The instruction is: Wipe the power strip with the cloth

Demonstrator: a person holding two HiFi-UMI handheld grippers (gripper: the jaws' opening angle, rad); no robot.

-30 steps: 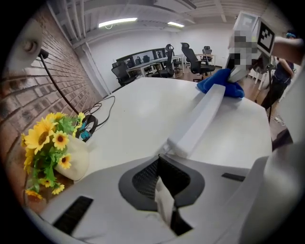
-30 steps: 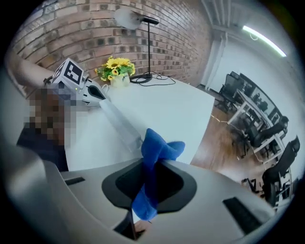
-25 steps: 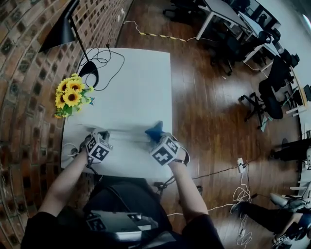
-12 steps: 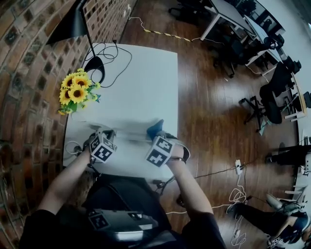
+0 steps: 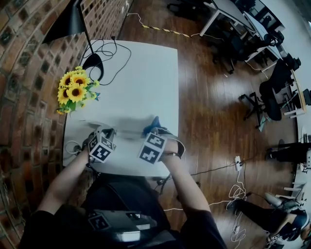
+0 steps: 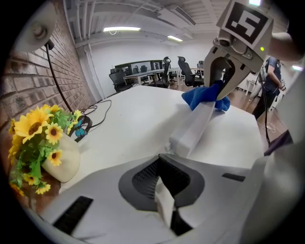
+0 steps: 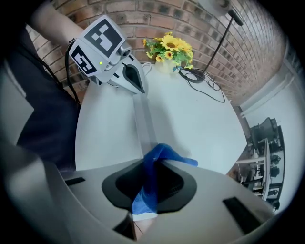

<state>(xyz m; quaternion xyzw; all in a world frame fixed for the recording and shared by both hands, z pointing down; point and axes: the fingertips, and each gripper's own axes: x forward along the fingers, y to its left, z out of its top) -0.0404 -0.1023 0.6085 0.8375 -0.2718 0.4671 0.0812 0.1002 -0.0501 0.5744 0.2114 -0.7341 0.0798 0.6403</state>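
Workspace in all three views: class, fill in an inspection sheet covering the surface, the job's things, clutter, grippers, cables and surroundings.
Surface: white table, set against the wall.
Job's things: power strip lies flat on the table; blue cloth rests on it.
Clutter: sunflowers in a pale vase; black lamp.
Grippers: left gripper fingers shut, at one end of the strip; right gripper shut on the cloth, over the strip.
Cables: lamp cable looped on the table; floor cables.
Surroundings: brick wall, wooden floor, office chairs, desks.
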